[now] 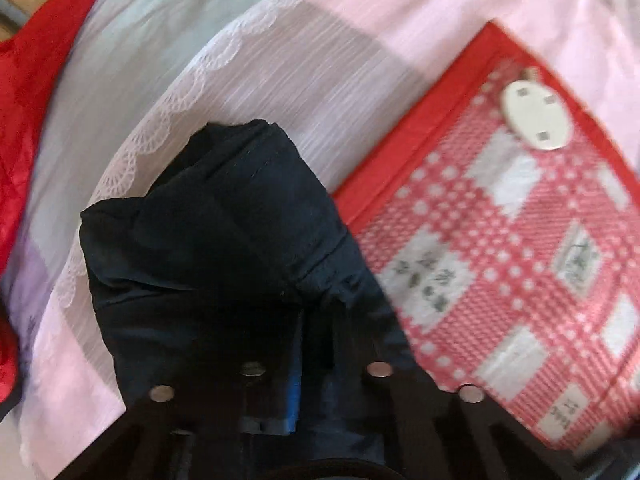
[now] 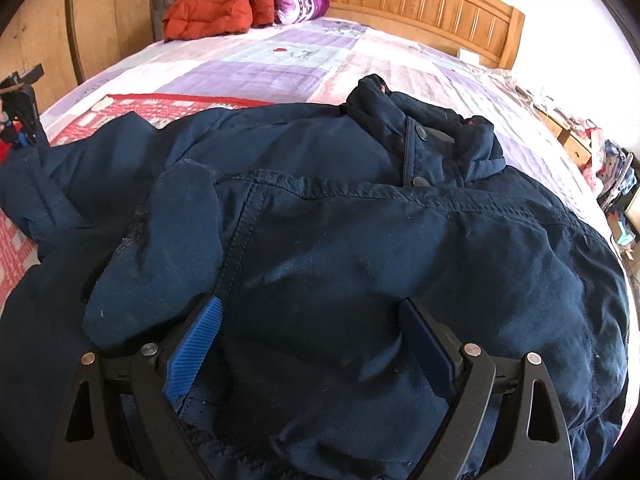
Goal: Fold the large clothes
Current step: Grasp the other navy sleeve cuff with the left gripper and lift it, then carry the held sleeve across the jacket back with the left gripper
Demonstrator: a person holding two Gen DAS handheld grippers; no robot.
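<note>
A large navy jacket (image 2: 328, 208) lies spread on the bed, collar and snap buttons toward the headboard. My right gripper (image 2: 308, 320) is open, its blue-padded fingers (image 2: 200, 336) resting on the jacket's front with fabric bulging between them. My left gripper (image 1: 316, 340) is shut on a sleeve end of the jacket (image 1: 224, 216), which bunches over the fingers and hides most of them; it is held above the bedspread. The left gripper also shows in the right wrist view (image 2: 22, 120) at the far left, at the jacket's sleeve.
A pastel patchwork bedspread (image 2: 256, 64) covers the bed. A red woven mat (image 1: 512, 248) with a white oval tag (image 1: 536, 116) lies on it. A red jacket (image 2: 216, 4) and purple pillow (image 2: 300, 2) sit by the wooden headboard (image 2: 420, 4). Clutter stands at far right (image 2: 612, 184).
</note>
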